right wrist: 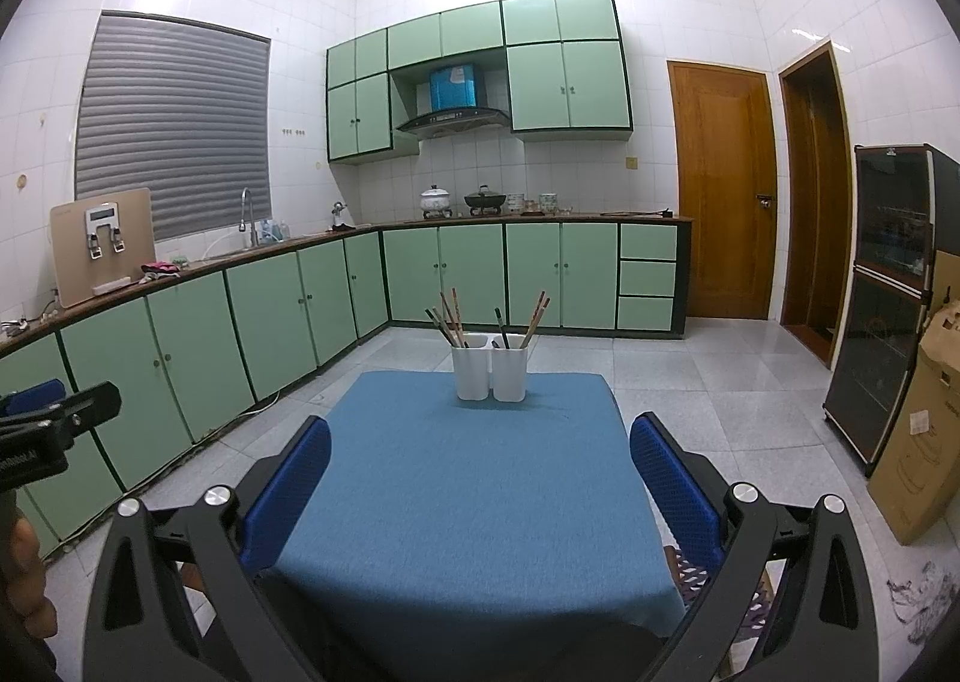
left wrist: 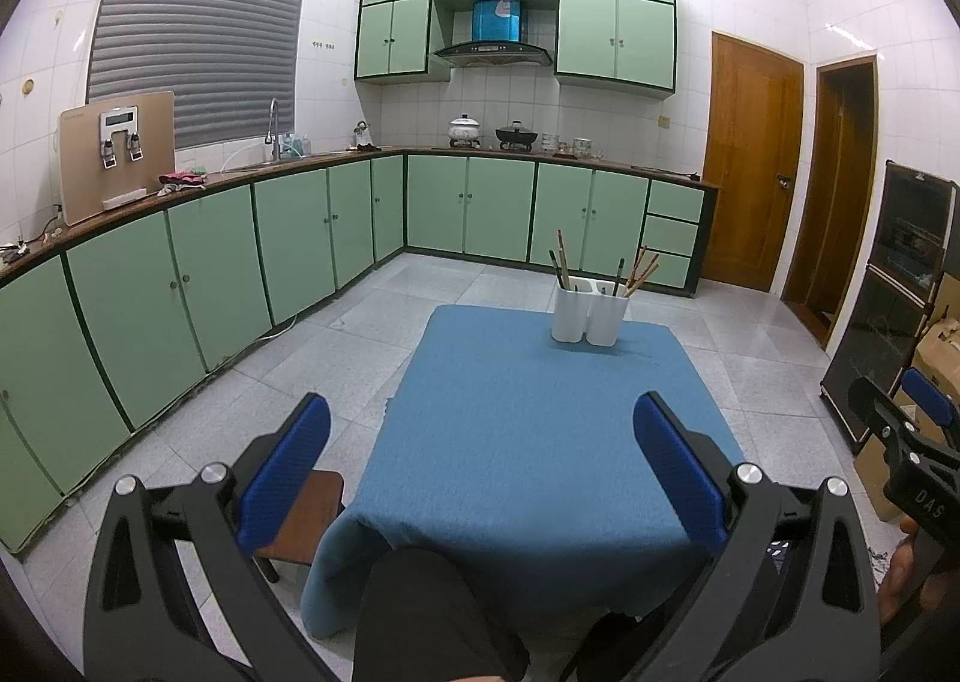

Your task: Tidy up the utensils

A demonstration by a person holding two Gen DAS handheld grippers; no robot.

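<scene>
A white two-compartment utensil holder (left wrist: 589,316) (right wrist: 491,367) stands at the far end of a table covered with a blue cloth (left wrist: 528,430) (right wrist: 468,490). Chopsticks (left wrist: 563,259) (right wrist: 451,316) stick out of its left compartment, and more chopsticks (left wrist: 641,269) (right wrist: 536,316) out of its right one. My left gripper (left wrist: 480,430) is open and empty, above the table's near edge. My right gripper (right wrist: 480,448) is open and empty, also near the front. Each gripper shows at the edge of the other's view.
Green kitchen cabinets (left wrist: 180,286) (right wrist: 240,316) run along the left and back walls. A dark cabinet (right wrist: 888,298) and a cardboard box (right wrist: 924,424) stand at the right. A brown stool (left wrist: 300,520) sits at the table's left front corner.
</scene>
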